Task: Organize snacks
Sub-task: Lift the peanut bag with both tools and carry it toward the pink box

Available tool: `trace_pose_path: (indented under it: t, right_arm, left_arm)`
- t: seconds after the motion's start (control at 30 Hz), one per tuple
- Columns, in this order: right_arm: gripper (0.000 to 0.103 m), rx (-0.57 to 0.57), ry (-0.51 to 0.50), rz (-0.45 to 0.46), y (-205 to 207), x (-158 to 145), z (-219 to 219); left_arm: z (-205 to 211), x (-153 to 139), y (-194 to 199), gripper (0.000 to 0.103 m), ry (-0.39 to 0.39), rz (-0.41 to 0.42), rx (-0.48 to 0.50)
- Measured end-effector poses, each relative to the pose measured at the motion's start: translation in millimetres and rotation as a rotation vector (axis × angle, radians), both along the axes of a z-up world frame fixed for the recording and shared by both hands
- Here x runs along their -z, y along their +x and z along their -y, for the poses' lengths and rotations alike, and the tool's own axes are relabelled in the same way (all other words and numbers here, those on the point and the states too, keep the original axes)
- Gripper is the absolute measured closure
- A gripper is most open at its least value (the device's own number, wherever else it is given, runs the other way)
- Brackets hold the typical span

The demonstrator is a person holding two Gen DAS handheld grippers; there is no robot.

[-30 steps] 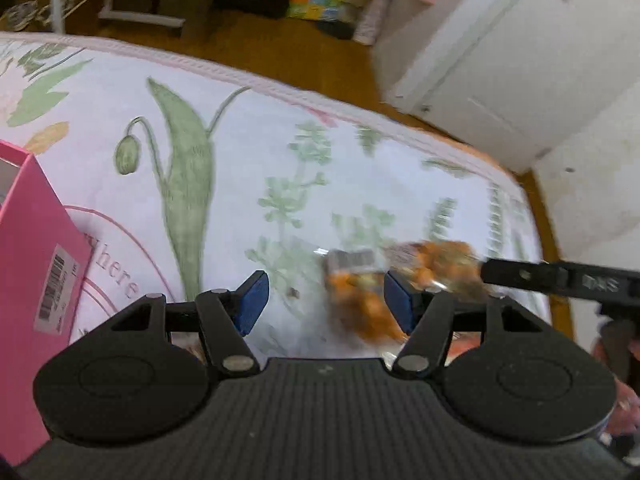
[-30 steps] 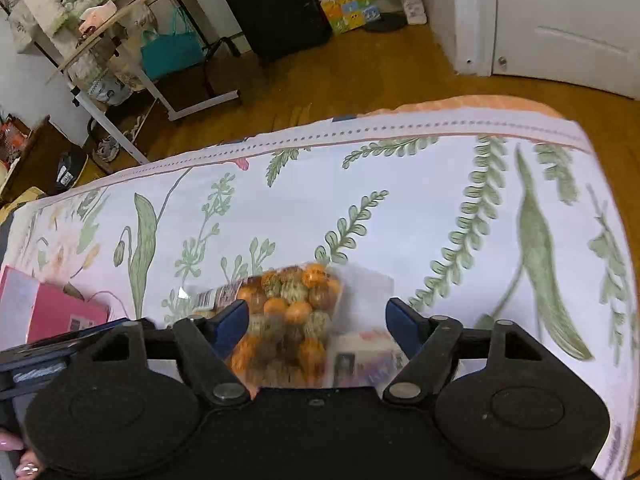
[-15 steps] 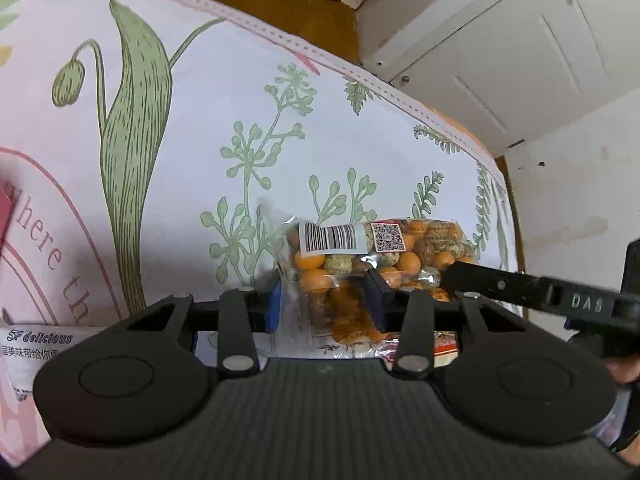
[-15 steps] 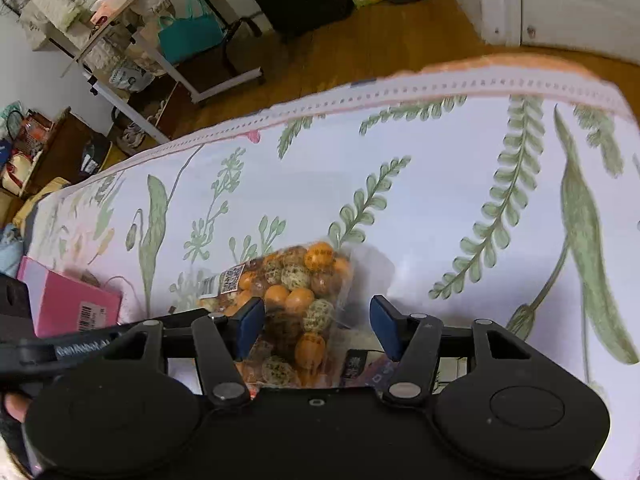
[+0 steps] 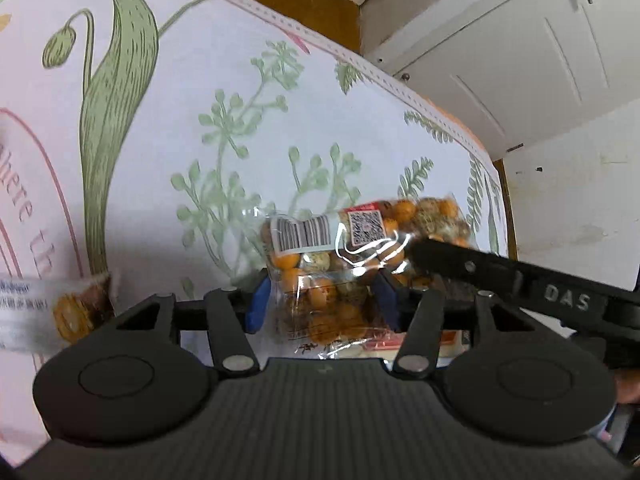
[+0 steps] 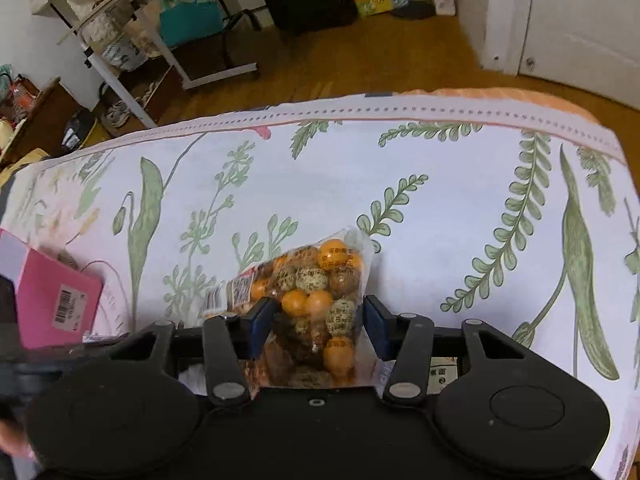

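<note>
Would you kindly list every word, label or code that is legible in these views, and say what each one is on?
"DAS": raised letters on the right gripper finger.
"here th": pink script on the tablecloth, cut off at the edge.
Barcode and QR code on the snack bag: digits too small to read.
Characters printed on the wrapped balls: too small.
Barcode sticker on the pink box: unreadable.
White packet: print blurred.

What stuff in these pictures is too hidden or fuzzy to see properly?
- Bottom of the snack bag, right wrist view: hidden behind the tongs' body.
- White packet, left wrist view: cut off by the left edge and blurred, print unreadable.
- Pink box, right wrist view: cut off at the left edge.
- Bag's printed label, left wrist view: too small to read.
</note>
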State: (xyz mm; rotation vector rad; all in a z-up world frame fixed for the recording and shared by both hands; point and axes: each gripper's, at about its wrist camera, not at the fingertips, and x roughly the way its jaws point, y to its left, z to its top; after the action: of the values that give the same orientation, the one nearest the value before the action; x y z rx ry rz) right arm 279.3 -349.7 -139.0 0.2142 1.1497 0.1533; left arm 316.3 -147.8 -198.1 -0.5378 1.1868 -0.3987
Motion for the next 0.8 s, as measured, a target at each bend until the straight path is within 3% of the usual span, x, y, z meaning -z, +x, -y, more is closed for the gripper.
trace_pose_path:
  t: [0.27,0.43,0.8]
  right_arm:
    - [0.048,0.029,0.002,-0.006,-15,-17,1]
    - [0.048,0.046,0.045,-0.043,-30,-30,-5]
    - [0.044,-0.016,0.08,-0.169,-81,-41,-48]
  left_arm:
    - [0,-19,-15,0.051,0.0,0.011,0.052]
    - [-6,-46,-40,0.051,0.085,0.073,0.102]
    - [-37,-76,-98,0.051,0.223,0.101,0.21]
